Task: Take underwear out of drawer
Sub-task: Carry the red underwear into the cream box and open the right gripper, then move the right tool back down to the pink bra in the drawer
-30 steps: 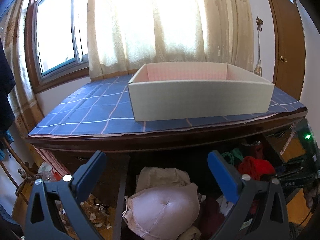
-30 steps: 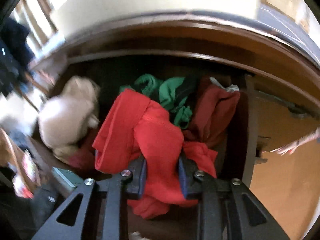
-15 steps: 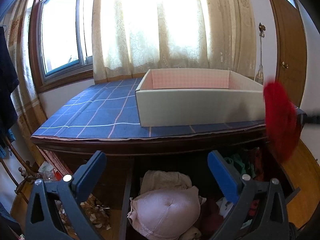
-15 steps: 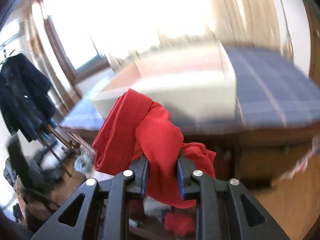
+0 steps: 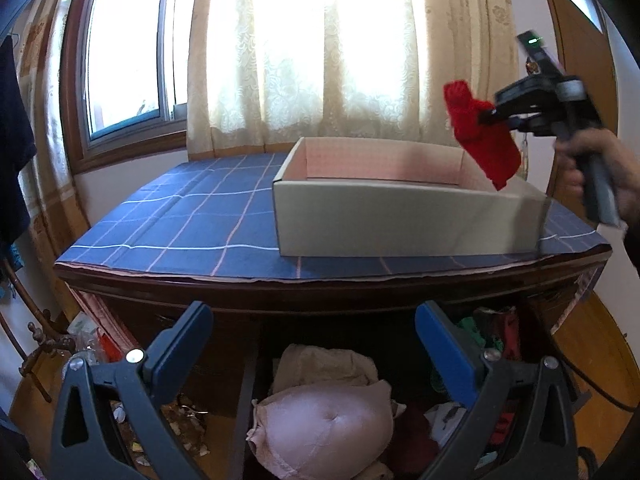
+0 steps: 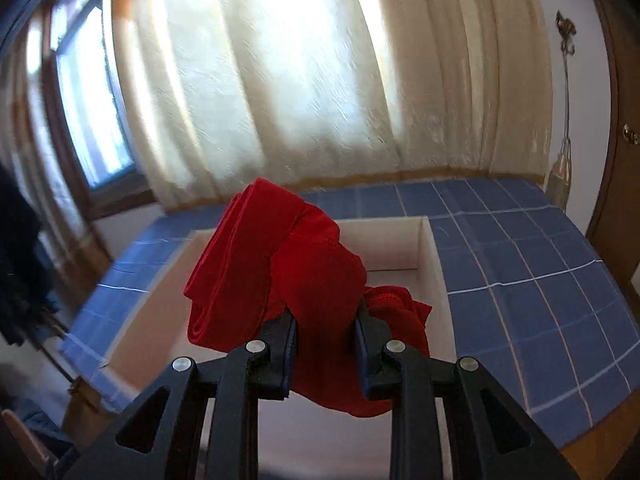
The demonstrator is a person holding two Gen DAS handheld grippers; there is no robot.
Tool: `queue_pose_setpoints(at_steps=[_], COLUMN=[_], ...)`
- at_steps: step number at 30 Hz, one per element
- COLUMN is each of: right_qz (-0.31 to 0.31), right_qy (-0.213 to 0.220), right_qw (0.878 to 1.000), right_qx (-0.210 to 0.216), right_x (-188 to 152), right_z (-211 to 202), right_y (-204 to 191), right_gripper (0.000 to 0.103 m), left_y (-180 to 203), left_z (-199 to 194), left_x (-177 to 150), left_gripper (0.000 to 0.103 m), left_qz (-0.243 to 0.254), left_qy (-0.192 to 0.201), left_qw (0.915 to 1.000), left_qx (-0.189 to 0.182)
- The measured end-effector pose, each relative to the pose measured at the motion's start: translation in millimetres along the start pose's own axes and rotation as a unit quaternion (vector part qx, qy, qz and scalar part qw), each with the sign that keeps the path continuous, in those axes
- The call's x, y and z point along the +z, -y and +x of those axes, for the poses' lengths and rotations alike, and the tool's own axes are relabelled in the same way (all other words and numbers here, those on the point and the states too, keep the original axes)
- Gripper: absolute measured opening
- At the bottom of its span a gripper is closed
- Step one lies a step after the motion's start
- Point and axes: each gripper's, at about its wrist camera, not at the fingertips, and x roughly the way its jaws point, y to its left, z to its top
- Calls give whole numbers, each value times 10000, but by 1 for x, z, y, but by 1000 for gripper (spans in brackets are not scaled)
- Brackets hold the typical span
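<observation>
Now the right gripper (image 6: 325, 330) clamps red underwear (image 6: 280, 276), bunched, hanging lengthwise downward.

Black claw (image 6: 325, 344), blue pads (image 5: 444, 354), silver screws

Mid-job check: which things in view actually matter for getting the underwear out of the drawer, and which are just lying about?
Part of the job:
- red underwear, clamped in the right tool
- open drawer with a pink bra and other garments
- cardboard box on the dresser top, likely drop-off
- left tool, open over the drawer

Just lying about:
- blue checked cloth
- curtains
- dark garment hanging at left
</observation>
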Motion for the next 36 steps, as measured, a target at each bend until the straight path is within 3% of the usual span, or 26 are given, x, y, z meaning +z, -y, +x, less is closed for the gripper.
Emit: queue_pose_setpoints(at_steps=[6, 13, 16, 19, 21, 22, 23, 27, 30, 36], right_qz=[38, 335, 500, 599, 678, 723, 776, 1025, 970, 379], right_qy=[-874, -1891, -2180, -2145, -2231, -2263, -2241, -1663, -1130, -82], right_qw=[9946, 9748, 9690, 9723, 9714, 9706, 9708, 9806, 9888, 9937], right_qx=[-556, -1138, -1054, -704, -451, -396, -368, -170, 101, 1052], right_x=[26, 24, 25, 30, 31, 32, 34, 45, 34, -50], right_z=[71, 134, 147, 146, 146, 144, 139, 97, 50, -34], right_y=[19, 36, 42, 40, 36, 33, 31, 26, 12, -26], right_gripper=[26, 27, 36, 59, 80, 84, 90, 90, 90, 90], left_y=[-5, -5, -5, -7, -8, -8, -7, -6, -7, -10], left_z=[14, 27, 28, 28, 26, 24, 23, 20, 17, 14], left_x=[-1, 0, 1, 2, 2, 2, 3, 4, 5, 4], left_gripper=[103, 103, 103, 103, 103, 103, 103, 103, 103, 103], left_qz=[-38, -60, -59, -129, -130, -106, -94, -64, -69, -29], left_qy=[-148, -298, -291, -287, -272, -254, -239, -182, -134, -64], left_qw=[9999, 9995, 9995, 9995, 9995, 9996, 9996, 9997, 9998, 9996], left_qx=[60, 65, 73, 60, 67, 88, 106, 126, 130, 280])
